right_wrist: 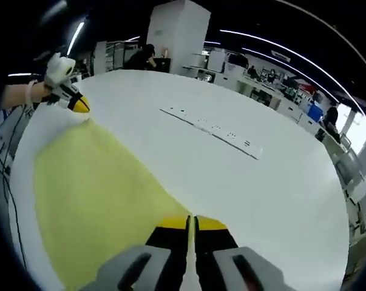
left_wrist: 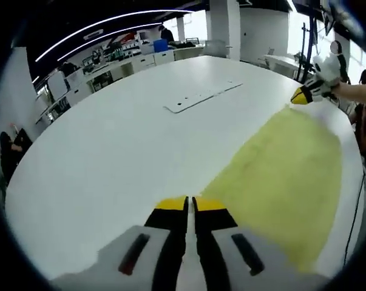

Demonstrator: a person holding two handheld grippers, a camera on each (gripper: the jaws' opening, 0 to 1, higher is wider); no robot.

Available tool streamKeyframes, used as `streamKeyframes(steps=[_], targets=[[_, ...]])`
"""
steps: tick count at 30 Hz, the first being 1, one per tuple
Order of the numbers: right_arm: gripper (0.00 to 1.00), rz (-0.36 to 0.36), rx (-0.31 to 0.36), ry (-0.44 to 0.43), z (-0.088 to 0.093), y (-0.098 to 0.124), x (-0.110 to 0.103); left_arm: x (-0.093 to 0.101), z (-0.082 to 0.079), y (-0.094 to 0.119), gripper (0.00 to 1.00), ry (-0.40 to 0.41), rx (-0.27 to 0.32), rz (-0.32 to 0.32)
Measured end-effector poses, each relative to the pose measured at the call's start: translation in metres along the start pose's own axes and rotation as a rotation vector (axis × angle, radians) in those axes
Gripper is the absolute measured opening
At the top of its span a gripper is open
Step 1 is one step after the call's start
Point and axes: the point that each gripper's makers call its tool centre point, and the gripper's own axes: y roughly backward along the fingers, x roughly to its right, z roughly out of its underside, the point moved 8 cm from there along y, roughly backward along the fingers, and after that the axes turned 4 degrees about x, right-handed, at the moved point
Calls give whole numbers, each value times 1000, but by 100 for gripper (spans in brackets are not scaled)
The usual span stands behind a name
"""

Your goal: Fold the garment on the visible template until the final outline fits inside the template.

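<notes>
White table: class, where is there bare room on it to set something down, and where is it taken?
Free: the white table between the yellow garment and the long strip, and beyond that strip. Taken: the garment's side, with the left gripper and right gripper at its corners.

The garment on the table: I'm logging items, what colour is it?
Plain pale yellow garment, no pattern; clearest in the right gripper view.

Yellow garment (left_wrist: 286, 176): soft matt cloth. Table (left_wrist: 122, 151): smooth white, faint sheen.
</notes>
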Motion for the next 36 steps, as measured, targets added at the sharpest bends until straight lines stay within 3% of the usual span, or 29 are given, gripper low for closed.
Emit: streamKeyframes(steps=[4,10,13,16,19,22,25,30,36], targets=[[19,-31,19,-11,0,7,-3,2,1,4,29,1,36,43],[42,-125,47,-71,2,18,-12,8,2,12,51,-16,96,102],[54,-171,56,-75,3,23,-17,15,1,17,61,7,136,171],[65,-203,55,-79,5,29,-22,24,3,23,70,-32,157,247],[74,-231,62,-59,6,36,-29,38,1,31,77,10,209,345],[86,-252,75,-63,6,42,-34,47,3,38,85,-12,210,392],[92,-269,74,-67,7,49,-37,56,1,47,96,26,224,436],[99,-277,59,-60,12,57,-41,61,2,57,99,29,217,454],[99,-290,44,-41,16,64,-47,68,7,69,99,32,210,474]])
